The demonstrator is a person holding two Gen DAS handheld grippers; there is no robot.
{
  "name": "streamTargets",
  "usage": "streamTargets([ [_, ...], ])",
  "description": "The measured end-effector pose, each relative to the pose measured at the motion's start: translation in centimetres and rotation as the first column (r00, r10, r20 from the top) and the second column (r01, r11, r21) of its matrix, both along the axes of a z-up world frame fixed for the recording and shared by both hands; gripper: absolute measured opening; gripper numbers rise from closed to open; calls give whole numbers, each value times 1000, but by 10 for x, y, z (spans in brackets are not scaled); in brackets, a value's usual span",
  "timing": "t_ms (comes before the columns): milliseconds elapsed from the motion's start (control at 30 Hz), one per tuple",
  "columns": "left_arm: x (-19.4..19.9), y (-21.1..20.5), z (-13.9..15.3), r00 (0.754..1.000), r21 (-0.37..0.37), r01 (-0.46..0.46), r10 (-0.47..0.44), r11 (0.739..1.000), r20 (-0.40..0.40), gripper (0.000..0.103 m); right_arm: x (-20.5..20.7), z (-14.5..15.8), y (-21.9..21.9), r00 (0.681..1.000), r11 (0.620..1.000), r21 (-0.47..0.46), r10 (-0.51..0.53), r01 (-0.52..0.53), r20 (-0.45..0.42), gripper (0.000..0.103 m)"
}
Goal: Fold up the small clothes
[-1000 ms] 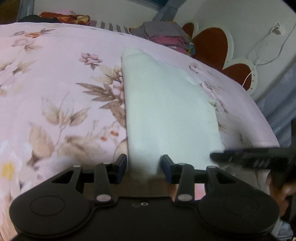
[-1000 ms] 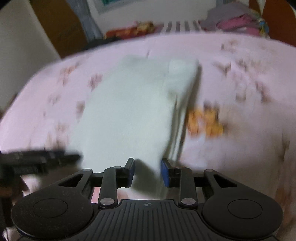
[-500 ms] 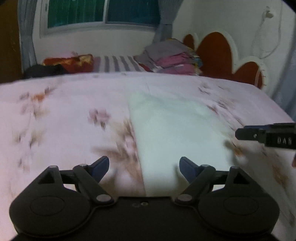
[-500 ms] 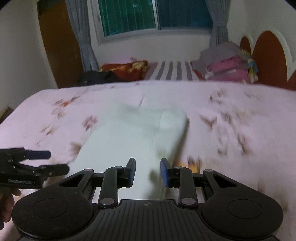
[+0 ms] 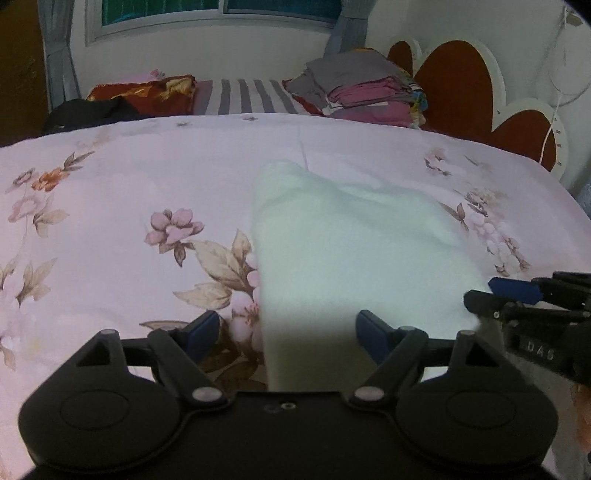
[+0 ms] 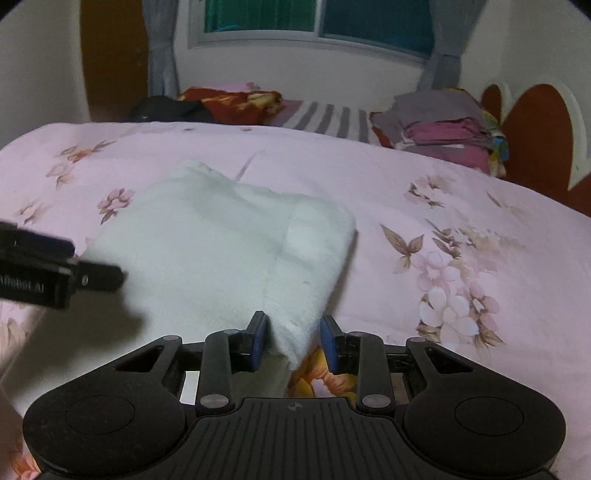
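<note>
Since a second ago, our left gripper (image 5: pixel 287 334) has let go of the white folded cloth (image 5: pixel 354 258): back then its blue pads sat narrow around the near edge, and now they stand spread wide with bare space on both sides, the cloth's near left corner lying loose between them and touched by neither. We have also drawn both grippers back a little, so that the window (image 6: pixel 317 22) and the far wall have come into view above the bed.

Our right gripper (image 6: pixel 294 341) keeps its narrow setting. The cloth's near right corner runs down between its two blue pads (the left pad looks to be against the fabric, while a thin gap shows beside the right one), so we cannot tell whether it is truly pinching the corner or only straddling it.

The cloth lies flat on the pink floral bedspread (image 5: pixel 110 184), near the front middle of the bed, folded into a rough rectangle with a smaller doubled panel along its right edge in the right wrist view. Each gripper shows in the other's camera, just beside the cloth's outer edges.

At the far side of the bed we see a stack of folded clothes (image 5: pixel 365 92), a striped pillow (image 5: pixel 247 96) and a red patterned cushion (image 5: pixel 147 92).
</note>
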State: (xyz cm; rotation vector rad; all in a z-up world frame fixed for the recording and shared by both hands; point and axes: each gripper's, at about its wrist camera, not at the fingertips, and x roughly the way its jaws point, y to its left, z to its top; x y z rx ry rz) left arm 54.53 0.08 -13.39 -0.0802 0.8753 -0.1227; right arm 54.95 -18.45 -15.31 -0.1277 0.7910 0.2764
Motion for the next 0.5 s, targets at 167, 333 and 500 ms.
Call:
streamTargets([
  [167,-4,0,4,1000,12,-14,14,1000,-2,80,8,1,-34,980,950,253,-157,184,-124,64],
  [333,-7,1,2,1000,-10,-21,21,1000,-10,81,12,-10,-62,955,870,436,-116,230,-273,71],
  [500,-7,12,3,999,-45,-46,45,998,-16,82,16,-5,-91,948,766,582,-108,271,-299,71],
])
